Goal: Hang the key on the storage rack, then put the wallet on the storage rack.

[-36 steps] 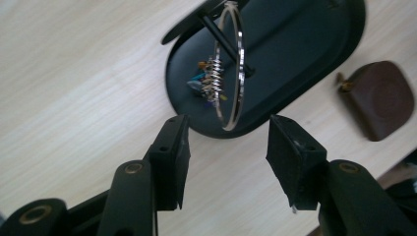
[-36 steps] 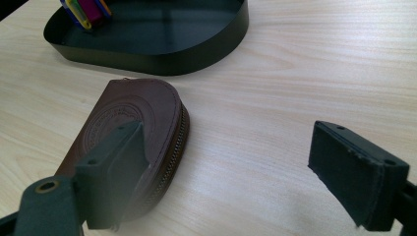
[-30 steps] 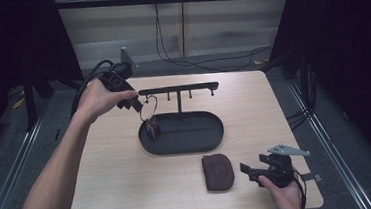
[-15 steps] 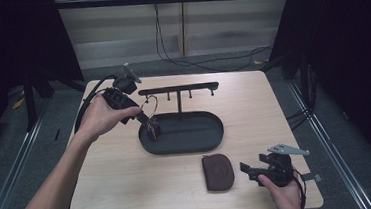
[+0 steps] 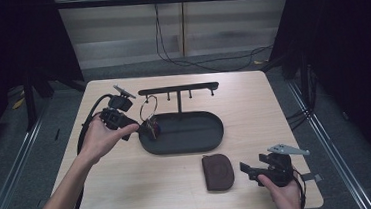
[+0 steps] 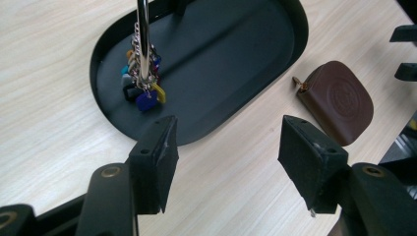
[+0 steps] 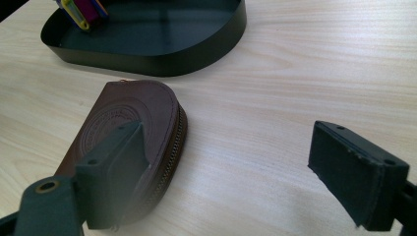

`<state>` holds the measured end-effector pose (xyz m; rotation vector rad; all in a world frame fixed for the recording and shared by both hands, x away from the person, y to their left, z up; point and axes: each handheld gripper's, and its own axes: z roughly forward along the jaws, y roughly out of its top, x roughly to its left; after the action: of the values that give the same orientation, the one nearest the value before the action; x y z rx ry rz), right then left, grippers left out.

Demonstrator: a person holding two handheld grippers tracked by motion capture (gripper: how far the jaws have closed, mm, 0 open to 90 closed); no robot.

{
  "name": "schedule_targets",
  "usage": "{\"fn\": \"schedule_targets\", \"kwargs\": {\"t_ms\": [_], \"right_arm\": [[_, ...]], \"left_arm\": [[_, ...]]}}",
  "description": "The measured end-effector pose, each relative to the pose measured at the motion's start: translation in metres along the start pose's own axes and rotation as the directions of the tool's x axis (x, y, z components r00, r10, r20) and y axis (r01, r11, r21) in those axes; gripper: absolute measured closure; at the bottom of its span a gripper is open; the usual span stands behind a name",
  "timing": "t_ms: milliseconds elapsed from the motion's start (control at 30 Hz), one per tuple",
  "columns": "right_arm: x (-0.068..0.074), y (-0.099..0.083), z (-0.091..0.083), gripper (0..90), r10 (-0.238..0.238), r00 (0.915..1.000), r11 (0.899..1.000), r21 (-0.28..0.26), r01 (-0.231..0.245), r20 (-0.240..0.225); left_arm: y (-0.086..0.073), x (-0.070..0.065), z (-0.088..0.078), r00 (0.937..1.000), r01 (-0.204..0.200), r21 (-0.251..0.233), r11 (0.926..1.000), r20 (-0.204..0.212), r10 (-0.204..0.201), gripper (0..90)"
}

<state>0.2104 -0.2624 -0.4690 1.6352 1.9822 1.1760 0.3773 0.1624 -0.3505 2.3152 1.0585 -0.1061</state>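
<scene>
Gaping wide with nothing between its jaws, which have just been opening, the left claw point(image 6: 223, 162) hangs beside the black tray point(image 5: 211, 132), where the key bunch point(image 6: 140, 83) lies. Right claw point(image 7: 231, 172), also wide, rests on the surface point(image 5: 144, 183) by the brown pouch point(image 5: 218, 171).

Bunch of coloured keys point(image 6: 141, 86) on a ring lies in the black tray's point(image 6: 275, 73) end

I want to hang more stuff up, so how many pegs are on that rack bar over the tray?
4 pegs show under the rack bar: near its left end, left of the post, right of the post, near its right end. More may be hidden.
</scene>
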Motion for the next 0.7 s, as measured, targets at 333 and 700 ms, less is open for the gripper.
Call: {"fn": "schedule_targets", "kwargs": {"t_ms": [333,700], "right_arm": [[-0.001,0.000,0.001,14.3,0.001,1.0000,1.000,0.002,-0.001,0.005],[0.003,0.000,0.002,14.5,-0.004,1.0000,1.000,0.007,0.004,0.005]], "left_arm": [[-0.034,0.005,0.002,0.9995,-0.019,-0.107,0.9941,0.025,0.022,32.2],[-0.075,0.004,0.008,0.9986,0.003,-0.154,0.9881,0.053,0.005,25.8]]}}
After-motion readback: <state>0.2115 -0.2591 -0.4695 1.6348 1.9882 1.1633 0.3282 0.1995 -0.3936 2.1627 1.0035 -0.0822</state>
